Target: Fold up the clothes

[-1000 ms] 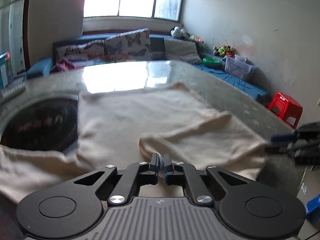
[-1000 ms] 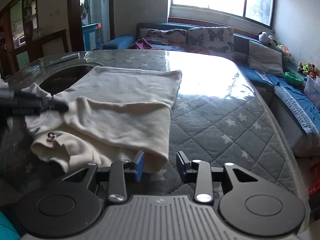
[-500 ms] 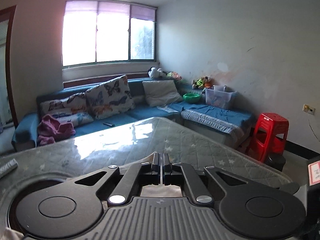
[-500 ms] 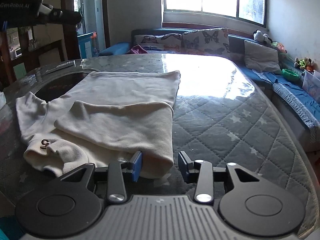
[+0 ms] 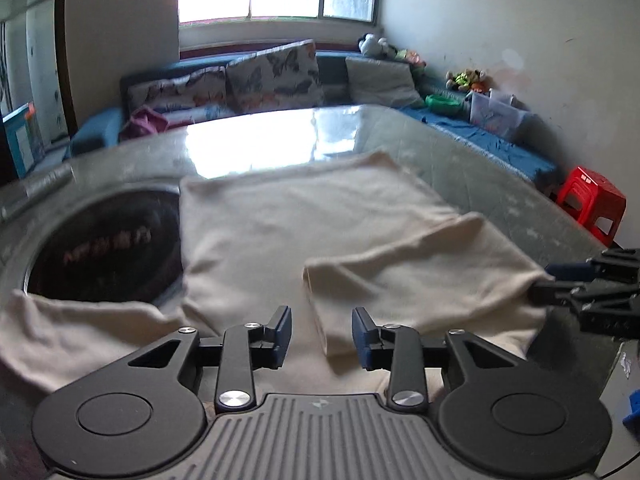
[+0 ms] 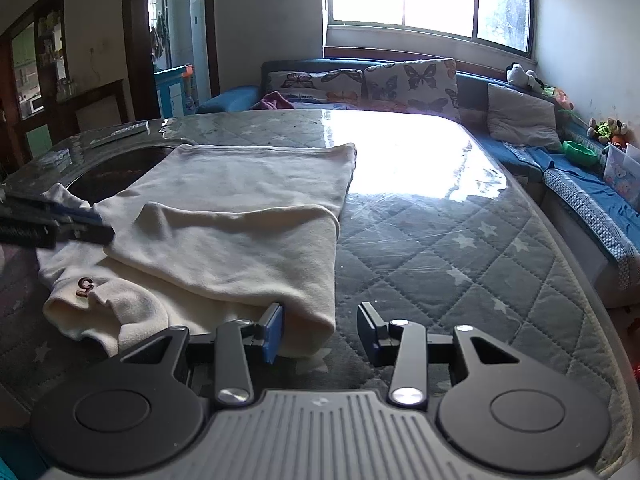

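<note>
A cream garment (image 5: 300,220) lies flat on the quilted grey table (image 6: 440,248). One sleeve (image 5: 420,272) is folded across its body. My left gripper (image 5: 321,332) hovers low over the near edge. Its jaws are opening, and the folded sleeve's end lies between them without being pressed. In the right wrist view the same garment (image 6: 248,184) shows a small brown mark (image 6: 85,286) near the collar. My right gripper (image 6: 320,320) is open at the folded sleeve's near corner (image 6: 312,332), which lies loose beside the left finger. Each gripper shows at the other view's edge: right gripper (image 5: 556,280), left gripper (image 6: 102,229).
A dark round inset (image 5: 108,252) sits in the table left of the garment, partly under the other sleeve (image 5: 60,328). A blue sofa with butterfly cushions (image 6: 400,80) runs behind the table and along the right. A red stool (image 5: 592,204) stands by the wall.
The left gripper lifted away, shut, until the garment left its view, then dropped back to the near edge with its jaws parted. The right gripper stayed put.
</note>
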The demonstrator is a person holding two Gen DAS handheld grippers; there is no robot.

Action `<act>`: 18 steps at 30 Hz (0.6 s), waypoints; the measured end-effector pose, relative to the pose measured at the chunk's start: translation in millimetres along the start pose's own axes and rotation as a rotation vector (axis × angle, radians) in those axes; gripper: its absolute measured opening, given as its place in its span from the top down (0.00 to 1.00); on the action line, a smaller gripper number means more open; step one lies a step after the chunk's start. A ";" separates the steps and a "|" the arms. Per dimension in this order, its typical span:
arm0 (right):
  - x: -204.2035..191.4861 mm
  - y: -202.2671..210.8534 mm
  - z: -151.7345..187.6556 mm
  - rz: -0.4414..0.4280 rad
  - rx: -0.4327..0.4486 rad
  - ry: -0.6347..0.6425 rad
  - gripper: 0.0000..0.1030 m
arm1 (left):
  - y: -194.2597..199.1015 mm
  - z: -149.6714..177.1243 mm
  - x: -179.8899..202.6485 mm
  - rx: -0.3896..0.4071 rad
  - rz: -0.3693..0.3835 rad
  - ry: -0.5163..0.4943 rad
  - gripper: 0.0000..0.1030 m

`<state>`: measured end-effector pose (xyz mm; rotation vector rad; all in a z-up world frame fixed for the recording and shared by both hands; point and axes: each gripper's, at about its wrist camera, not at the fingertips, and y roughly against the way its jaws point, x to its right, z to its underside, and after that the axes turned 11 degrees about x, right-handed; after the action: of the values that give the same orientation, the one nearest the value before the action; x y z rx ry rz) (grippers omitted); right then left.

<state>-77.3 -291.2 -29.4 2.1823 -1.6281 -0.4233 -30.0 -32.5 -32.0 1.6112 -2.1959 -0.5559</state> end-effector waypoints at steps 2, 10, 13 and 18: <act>-1.1 -0.2 0.4 -0.002 -0.001 0.000 0.61 | -7.0 2.9 -0.1 -0.020 0.002 0.011 0.66; -3.7 -1.2 1.5 -0.004 0.002 -0.004 0.57 | -2.1 -14.2 9.4 0.024 0.029 0.003 0.96; -5.0 -2.8 2.0 -0.007 0.004 0.003 0.57 | 11.0 -42.4 17.2 0.109 0.049 -0.031 0.96; -3.5 -5.3 4.0 0.009 0.003 -0.002 0.57 | 31.7 -88.6 37.5 0.248 0.106 -0.093 0.96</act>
<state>-75.7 -287.0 -35.4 2.1766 -1.6407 -0.4205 -21.8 -68.6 62.3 1.6019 -2.4851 -0.3452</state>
